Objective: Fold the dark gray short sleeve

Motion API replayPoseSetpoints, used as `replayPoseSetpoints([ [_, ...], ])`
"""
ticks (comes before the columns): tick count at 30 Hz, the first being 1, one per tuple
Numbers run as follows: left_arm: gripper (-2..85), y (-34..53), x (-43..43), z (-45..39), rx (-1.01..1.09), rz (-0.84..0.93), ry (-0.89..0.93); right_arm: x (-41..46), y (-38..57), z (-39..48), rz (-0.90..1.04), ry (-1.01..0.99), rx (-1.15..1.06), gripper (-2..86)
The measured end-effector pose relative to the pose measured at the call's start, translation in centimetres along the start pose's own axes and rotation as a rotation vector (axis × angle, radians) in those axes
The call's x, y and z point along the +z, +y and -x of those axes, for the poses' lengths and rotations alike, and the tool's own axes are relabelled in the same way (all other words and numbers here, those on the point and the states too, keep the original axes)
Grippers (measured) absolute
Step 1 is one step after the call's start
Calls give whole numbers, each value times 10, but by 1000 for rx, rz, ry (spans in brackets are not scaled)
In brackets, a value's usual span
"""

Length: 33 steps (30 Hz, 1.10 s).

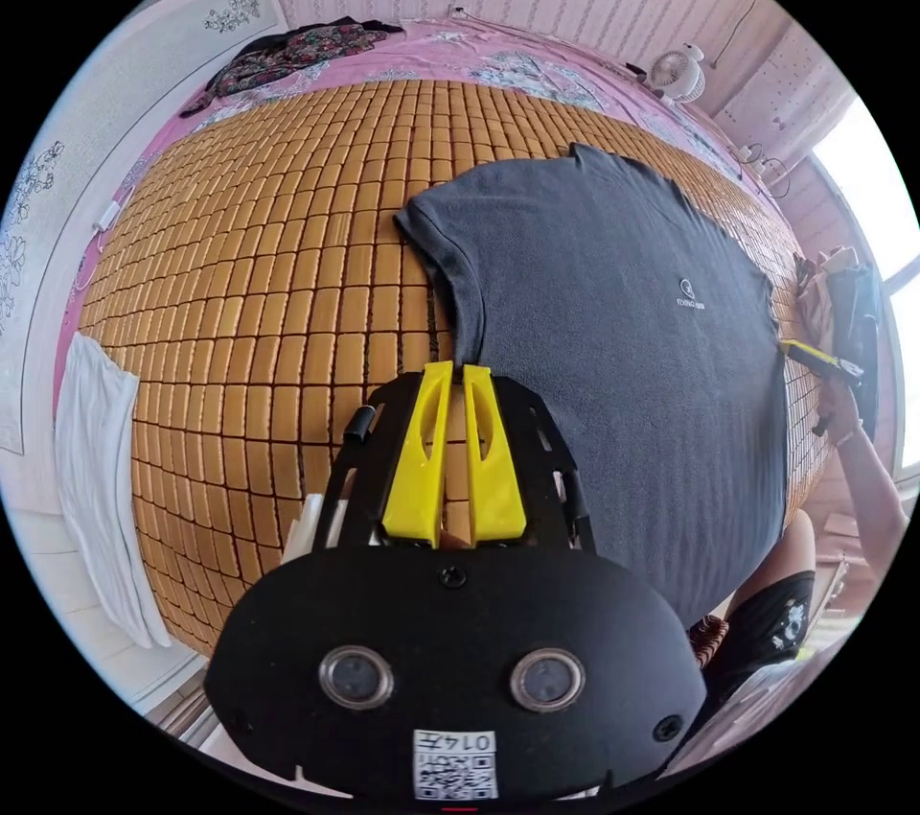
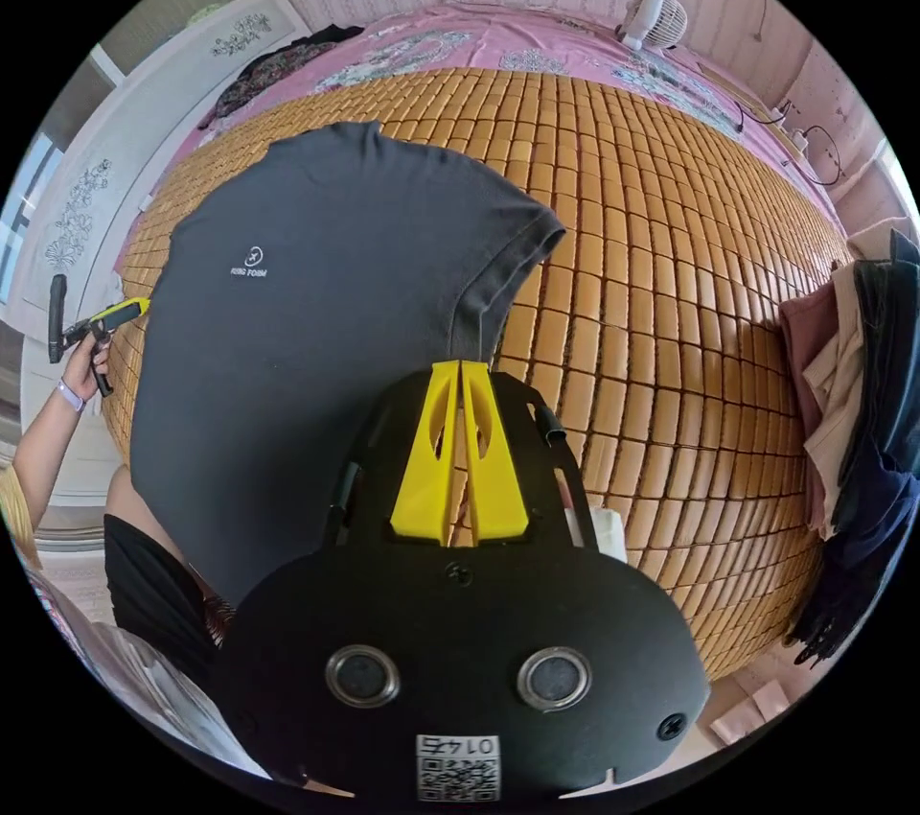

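left gripper view: the left gripper [image 1: 463, 366], jaws closed, pinches the side edge of the dark gray short sleeve [image 1: 613, 336] spread on the woven mat [image 1: 268, 278]. right gripper view: the right gripper [image 2: 458, 364] likewise clamps the shirt's opposite edge.

- One dark gray short sleeve shirt [image 1: 623, 326] on the bamboo mat [image 1: 268, 278].
- Two grippers: left gripper [image 1: 458, 366], right gripper [image 2: 462, 364].
- One fan [image 2: 655, 14] beyond the mat.
- One white cloth [image 1: 96, 479] at the mat's edge.
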<state>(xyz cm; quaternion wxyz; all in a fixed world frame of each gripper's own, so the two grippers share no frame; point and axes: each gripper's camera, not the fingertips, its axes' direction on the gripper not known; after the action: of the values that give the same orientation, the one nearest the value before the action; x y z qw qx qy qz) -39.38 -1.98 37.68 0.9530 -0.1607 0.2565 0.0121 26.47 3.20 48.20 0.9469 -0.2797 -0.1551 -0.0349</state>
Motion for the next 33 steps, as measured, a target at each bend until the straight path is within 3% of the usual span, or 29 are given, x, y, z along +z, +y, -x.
replayPoseSetpoints([
  [6,18,20,-4,7,-123,-17,106,-7,7,-1,-39,-52,79,-9],
  [11,39,76,-40,-12,-3,-61,140,-36,56,16,-66,-118,48,-2],
  [21,49,220,-61,-52,140,161,77,-24,172,61,260,-140,52,90],
  [26,39,240,-65,-61,156,175,76,-11,170,74,288,-133,65,42],
  [33,-5,275,-98,-66,134,25,205,0,166,87,313,-90,67,6],
])
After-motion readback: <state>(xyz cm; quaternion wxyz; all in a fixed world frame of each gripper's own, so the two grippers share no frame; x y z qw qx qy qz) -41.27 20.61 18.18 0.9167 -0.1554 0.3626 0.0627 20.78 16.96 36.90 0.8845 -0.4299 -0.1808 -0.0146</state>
